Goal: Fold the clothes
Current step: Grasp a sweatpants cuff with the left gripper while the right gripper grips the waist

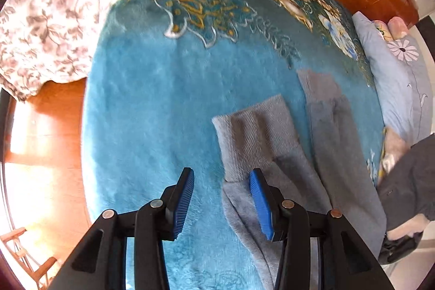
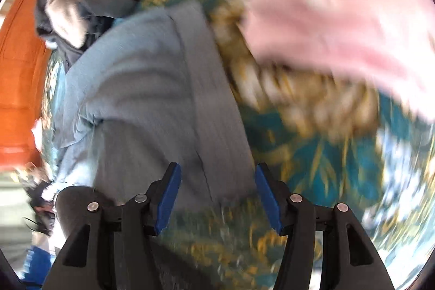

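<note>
At the far left of the left wrist view, a grey-and-white floral quilt (image 1: 46, 18) hung over the edge of the bed, with orange wooden floor (image 1: 46, 127) lit by sun below it. Right of that, the teal plush blanket (image 1: 152, 105) filled most of the frame, its gold and blue flower pattern running across the far side. My left gripper (image 1: 222, 201) hovered above this blanket with its blue-padded fingers spread wide and nothing between them; the right-hand finger sat over the near edge of the grey garment (image 1: 285, 154). That garment lay flat on the blanket, right of centre, its two ribbed cuffs pointing away from me and a strip of blanket showing between them. Further right I saw a pale blue pillow (image 1: 394, 78) with a daisy print, and a dark grey item (image 1: 407, 175) bunched at the right edge.

In the right wrist view everything was smeared by motion blur. An orange wooden panel (image 2: 19, 72) stood at the left, then the grey garment (image 2: 141, 89), spread from centre to left on the blanket (image 2: 312, 154). My right gripper (image 2: 217, 199) was held wide open and empty, near the garment's ribbed band. A pink cloth (image 2: 339, 4) covered the far right.
</note>
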Demonstrator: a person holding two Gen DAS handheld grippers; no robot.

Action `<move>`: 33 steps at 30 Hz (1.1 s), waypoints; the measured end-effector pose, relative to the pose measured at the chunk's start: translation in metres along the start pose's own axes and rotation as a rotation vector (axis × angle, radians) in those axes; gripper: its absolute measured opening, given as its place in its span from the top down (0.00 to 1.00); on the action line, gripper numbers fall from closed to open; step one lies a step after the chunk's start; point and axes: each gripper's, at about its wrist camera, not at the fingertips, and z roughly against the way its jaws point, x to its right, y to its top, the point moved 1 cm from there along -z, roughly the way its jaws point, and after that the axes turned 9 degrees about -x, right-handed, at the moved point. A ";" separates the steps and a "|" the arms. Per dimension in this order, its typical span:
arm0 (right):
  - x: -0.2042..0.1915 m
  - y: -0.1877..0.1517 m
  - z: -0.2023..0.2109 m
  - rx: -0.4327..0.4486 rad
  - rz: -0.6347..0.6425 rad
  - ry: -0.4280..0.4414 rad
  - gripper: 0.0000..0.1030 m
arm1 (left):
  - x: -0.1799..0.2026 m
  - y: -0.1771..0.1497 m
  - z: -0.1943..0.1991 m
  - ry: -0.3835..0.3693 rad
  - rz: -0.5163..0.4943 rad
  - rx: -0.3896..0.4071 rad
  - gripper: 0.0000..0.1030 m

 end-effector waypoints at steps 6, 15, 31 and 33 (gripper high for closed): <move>0.014 -0.023 -0.031 -0.061 -0.122 0.224 0.34 | -0.005 -0.012 -0.023 -0.008 0.007 -0.046 0.55; -0.002 -0.017 -0.056 0.005 -0.224 0.319 0.33 | -0.013 -0.009 -0.029 -0.055 0.033 -0.042 0.69; -0.059 -0.035 0.069 0.187 -0.118 0.440 0.93 | 0.023 0.014 0.111 -0.202 -0.081 0.154 0.92; -0.056 -0.039 0.081 0.188 -0.108 0.436 0.93 | 0.009 0.017 0.110 -0.155 -0.060 0.128 0.92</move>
